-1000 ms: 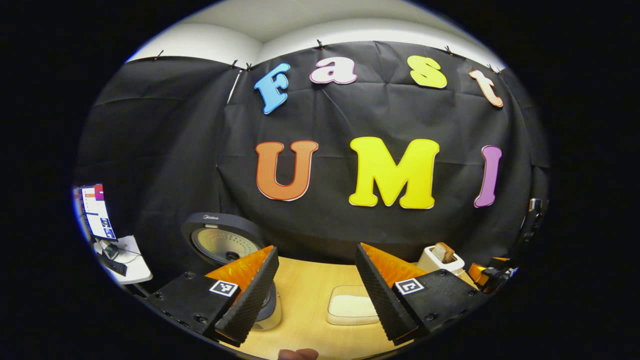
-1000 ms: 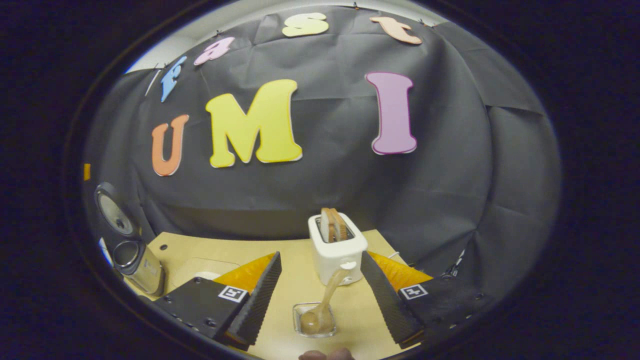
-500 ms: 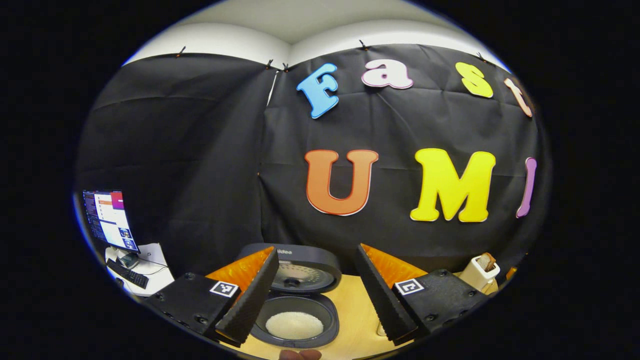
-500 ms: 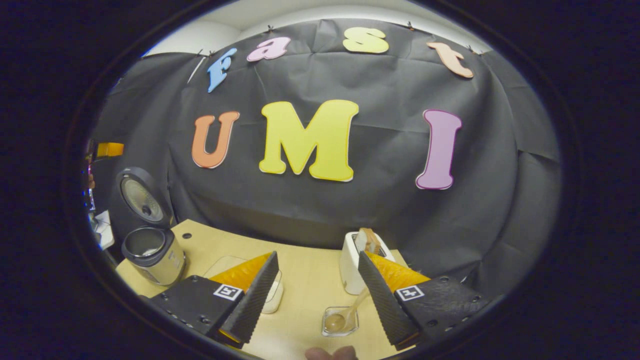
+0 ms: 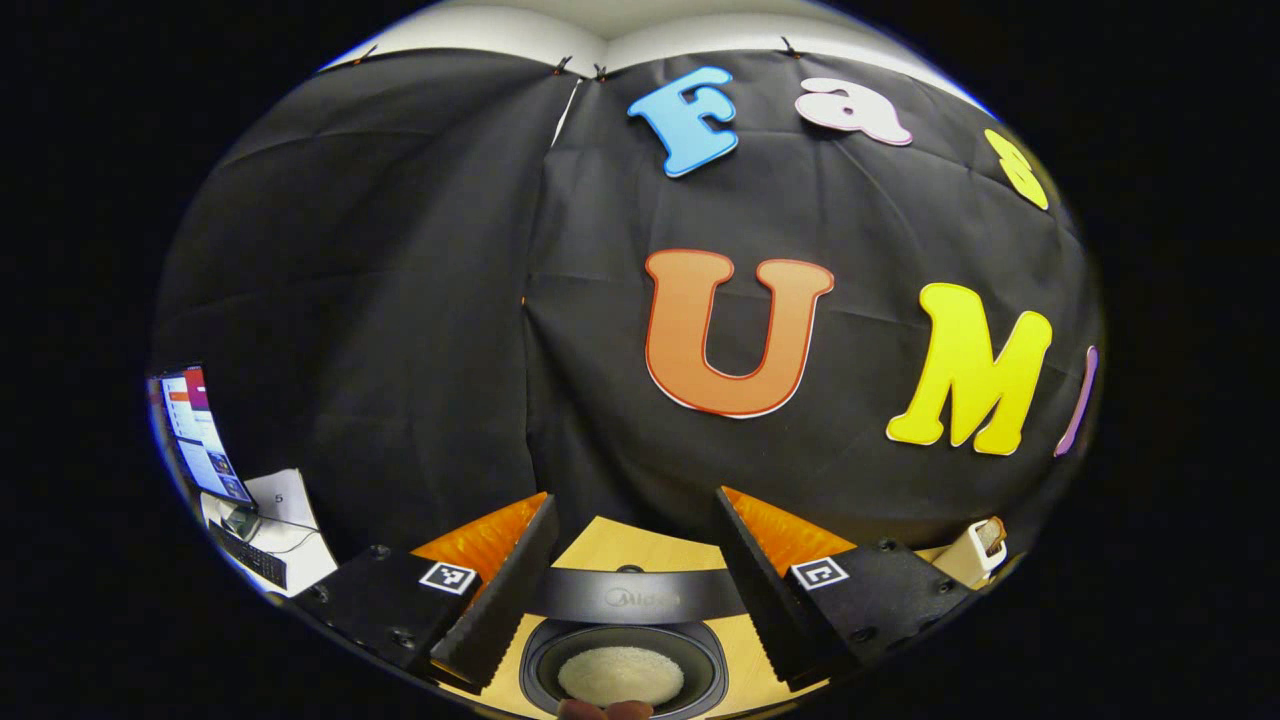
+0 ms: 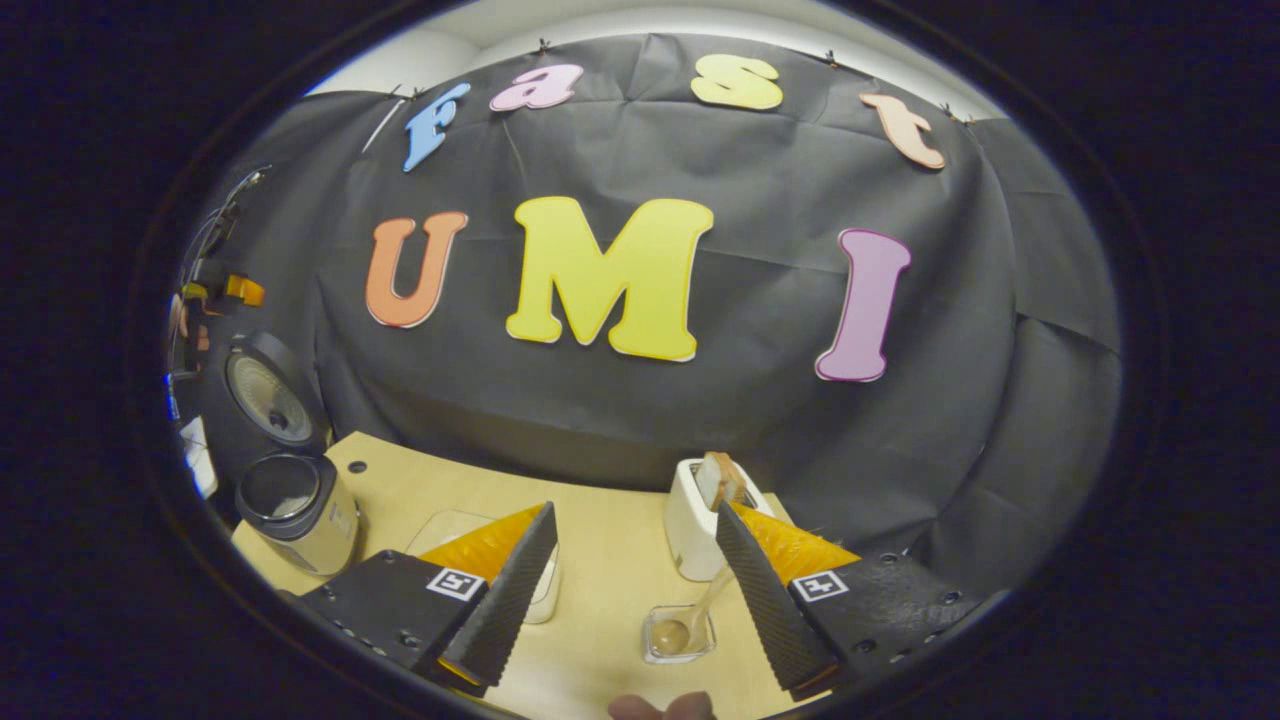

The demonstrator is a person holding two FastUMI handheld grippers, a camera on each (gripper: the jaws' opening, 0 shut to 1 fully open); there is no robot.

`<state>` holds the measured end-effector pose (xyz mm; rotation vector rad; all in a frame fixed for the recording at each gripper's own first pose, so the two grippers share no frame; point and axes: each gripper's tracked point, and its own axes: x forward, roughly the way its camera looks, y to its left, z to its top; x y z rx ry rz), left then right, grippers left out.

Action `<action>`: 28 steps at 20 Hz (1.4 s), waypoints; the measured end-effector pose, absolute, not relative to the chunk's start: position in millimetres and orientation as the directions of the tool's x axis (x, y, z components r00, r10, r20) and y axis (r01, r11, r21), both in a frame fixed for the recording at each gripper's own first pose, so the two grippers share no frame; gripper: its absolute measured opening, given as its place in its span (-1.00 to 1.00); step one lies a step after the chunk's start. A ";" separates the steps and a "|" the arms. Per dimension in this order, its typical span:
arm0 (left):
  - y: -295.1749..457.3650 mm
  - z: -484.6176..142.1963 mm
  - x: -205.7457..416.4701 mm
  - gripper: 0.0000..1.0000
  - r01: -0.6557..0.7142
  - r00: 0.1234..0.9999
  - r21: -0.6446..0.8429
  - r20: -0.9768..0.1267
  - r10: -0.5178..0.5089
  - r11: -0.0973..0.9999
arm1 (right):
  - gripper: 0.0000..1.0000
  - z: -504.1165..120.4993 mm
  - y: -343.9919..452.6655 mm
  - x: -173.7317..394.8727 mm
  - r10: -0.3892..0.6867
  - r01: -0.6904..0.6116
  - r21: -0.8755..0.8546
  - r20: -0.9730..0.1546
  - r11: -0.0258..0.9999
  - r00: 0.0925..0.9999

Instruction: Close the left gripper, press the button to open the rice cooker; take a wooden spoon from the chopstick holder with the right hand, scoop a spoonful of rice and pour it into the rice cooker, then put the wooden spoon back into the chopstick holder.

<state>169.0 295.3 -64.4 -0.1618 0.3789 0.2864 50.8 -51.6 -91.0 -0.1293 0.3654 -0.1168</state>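
My left gripper (image 5: pixel 635 500) is open and hovers above the rice cooker (image 5: pixel 625 598). The cooker's lid stands raised, and its dark inner pot holds white rice (image 5: pixel 620 674) low between my fingers. In the right gripper view the cooker (image 6: pixel 297 510) stands at the table's left end with its lid (image 6: pixel 264 396) up. My right gripper (image 6: pixel 636 510) is open. A wooden spoon (image 6: pixel 674 632) rests bowl-down in a small clear holder (image 6: pixel 680 652) low between its fingers, its handle leaning toward the right finger. Nothing is gripped.
A white toaster (image 6: pixel 697 518) with bread slices stands behind the holder; it appears as the toaster (image 5: pixel 973 552) at far right. A pale rice container (image 6: pixel 546 592) is partly hidden behind my right gripper's left finger. A monitor (image 5: pixel 195 435) and keyboard sit off the table's left. The other gripper (image 6: pixel 228 290) hangs above the cooker.
My left gripper has swung left and come over the cooker, which now lies straight below between its fingers. The right gripper has shifted a little, so the spoon holder sits nearer its right finger.
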 end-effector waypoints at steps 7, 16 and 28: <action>292.3 -99.7 179.1 0.95 -0.265 0.845 -0.108 -0.504 0.177 0.958 | 0.94 -86.3 -61.9 40.6 -0.192 0.144 -0.161 -0.347 0.976 0.918; 266.6 -121.6 118.2 0.95 -0.255 0.844 -0.050 -0.499 0.197 0.966 | 0.91 -92.9 -46.3 16.7 -0.156 0.105 -0.165 -0.340 0.981 0.927; 219.0 -209.1 20.9 0.95 -0.243 0.835 -0.024 -0.515 0.197 0.970 | 0.96 -98.6 -26.8 -13.2 -0.107 0.042 -0.198 -0.331 0.979 0.938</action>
